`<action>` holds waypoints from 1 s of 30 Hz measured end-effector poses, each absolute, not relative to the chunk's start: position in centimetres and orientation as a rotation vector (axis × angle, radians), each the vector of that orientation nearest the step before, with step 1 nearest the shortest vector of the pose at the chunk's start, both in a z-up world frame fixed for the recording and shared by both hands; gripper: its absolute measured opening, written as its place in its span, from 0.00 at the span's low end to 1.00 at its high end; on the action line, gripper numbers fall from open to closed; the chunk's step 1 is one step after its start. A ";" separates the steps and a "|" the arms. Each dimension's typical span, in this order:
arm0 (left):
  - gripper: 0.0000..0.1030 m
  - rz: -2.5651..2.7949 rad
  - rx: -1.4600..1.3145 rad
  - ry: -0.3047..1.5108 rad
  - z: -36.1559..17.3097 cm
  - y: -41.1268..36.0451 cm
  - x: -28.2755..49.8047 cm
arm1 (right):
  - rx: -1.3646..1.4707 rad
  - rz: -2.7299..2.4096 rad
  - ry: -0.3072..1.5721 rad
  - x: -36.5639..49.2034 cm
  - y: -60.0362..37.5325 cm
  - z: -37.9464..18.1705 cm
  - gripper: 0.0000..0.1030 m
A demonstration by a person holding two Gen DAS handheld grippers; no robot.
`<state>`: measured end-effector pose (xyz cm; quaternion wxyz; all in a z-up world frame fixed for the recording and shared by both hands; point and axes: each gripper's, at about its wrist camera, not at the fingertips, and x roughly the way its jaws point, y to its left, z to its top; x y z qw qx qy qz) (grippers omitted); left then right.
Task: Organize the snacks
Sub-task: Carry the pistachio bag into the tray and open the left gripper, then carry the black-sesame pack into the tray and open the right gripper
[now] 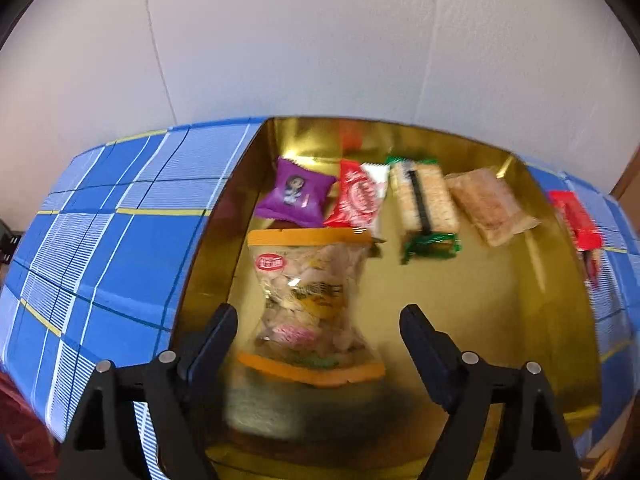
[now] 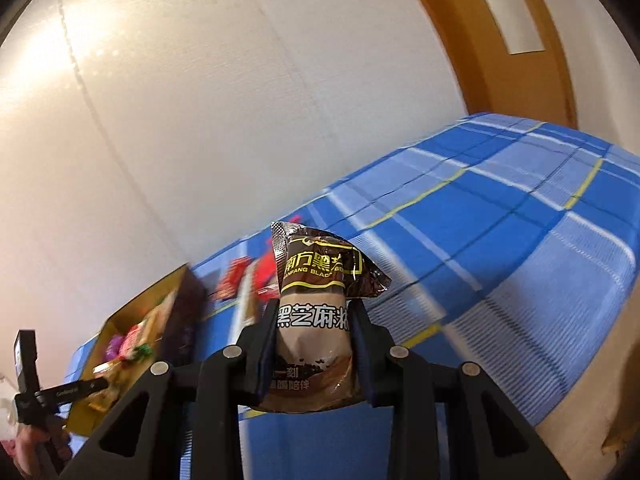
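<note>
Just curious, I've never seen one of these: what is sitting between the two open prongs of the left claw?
In the left wrist view, a clear snack bag with orange ends lies in the gold box, between the left claw's open prongs, ungripped.

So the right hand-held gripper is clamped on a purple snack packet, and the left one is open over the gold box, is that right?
Not quite. The right wrist view shows the right hand-held gripper clamped on a brown sesame packet, not purple. The left hand-held gripper is indeed open over the gold box.

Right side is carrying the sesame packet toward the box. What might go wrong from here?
1. The right gripper pinches the brown sesame packet at its middle only, so it may slip or swing.
2. The gold box already holds a row of snacks and the orange-edged bag beneath the open left gripper; dropping there could pile them up.
</note>
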<state>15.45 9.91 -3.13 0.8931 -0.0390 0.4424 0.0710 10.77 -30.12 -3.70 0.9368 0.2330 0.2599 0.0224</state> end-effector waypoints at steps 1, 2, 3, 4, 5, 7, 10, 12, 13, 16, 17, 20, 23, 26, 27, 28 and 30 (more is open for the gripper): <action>0.81 0.123 -0.086 0.911 -2.9 9.5 15.0 | 0.463 0.063 0.541 10.8 -29.2 -3.6 0.32; 0.81 0.101 -0.088 0.908 -2.7 9.1 14.6 | 0.456 0.073 0.548 10.9 -28.7 -3.6 0.32; 0.81 0.086 -0.084 0.908 -2.6 8.8 14.5 | 0.442 0.095 0.559 11.0 -27.8 -3.4 0.32; 0.81 0.071 -0.076 0.911 -2.6 8.4 14.4 | 0.431 0.114 0.570 11.1 -26.8 -3.2 0.32; 0.81 0.055 -0.065 0.916 -2.6 8.0 14.2 | 0.425 0.127 0.575 10.9 -26.2 -3.1 0.32; 0.82 0.026 -0.050 0.916 -2.5 7.2 13.8 | 0.405 0.179 0.580 10.9 -24.1 -2.4 0.32; 0.82 -0.005 -0.046 0.920 -2.5 6.5 13.2 | 0.376 0.236 0.590 11.0 -21.4 -1.5 0.32; 0.82 -0.021 -0.048 0.929 -2.5 6.4 13.0 | 0.350 0.277 0.598 11.3 -19.2 -1.0 0.32; 0.83 -0.023 -0.054 0.936 -2.5 6.5 12.8 | 0.341 0.287 0.602 11.4 -18.5 -0.9 0.32; 0.84 -0.045 -0.100 0.944 -2.4 6.9 12.2 | 0.304 0.323 0.636 12.2 -15.7 -0.8 0.32; 0.85 -0.051 -0.110 0.945 -2.3 7.1 12.0 | 0.295 0.326 0.643 12.5 -15.2 -0.7 0.32; 0.86 -0.059 -0.119 0.940 -2.3 7.3 11.7 | 0.242 0.334 0.680 13.8 -13.1 -0.7 0.33; 0.86 -0.057 -0.124 0.935 -2.3 7.6 11.8 | 0.193 0.326 0.716 15.4 -11.8 -0.8 0.33; 0.86 -0.061 -0.148 0.938 -2.3 8.2 11.9 | 0.158 0.322 0.740 16.5 -10.7 -1.0 0.33; 0.86 -0.061 -0.153 0.939 -2.4 8.3 12.0 | 0.161 0.321 0.744 16.7 -10.5 -1.1 0.33; 0.86 -0.059 -0.161 0.941 -2.4 8.5 12.0 | 0.147 0.320 0.752 17.1 -10.1 -1.3 0.33; 0.86 -0.057 -0.170 0.945 -2.5 8.8 12.1 | 0.123 0.315 0.767 17.6 -9.9 -1.5 0.33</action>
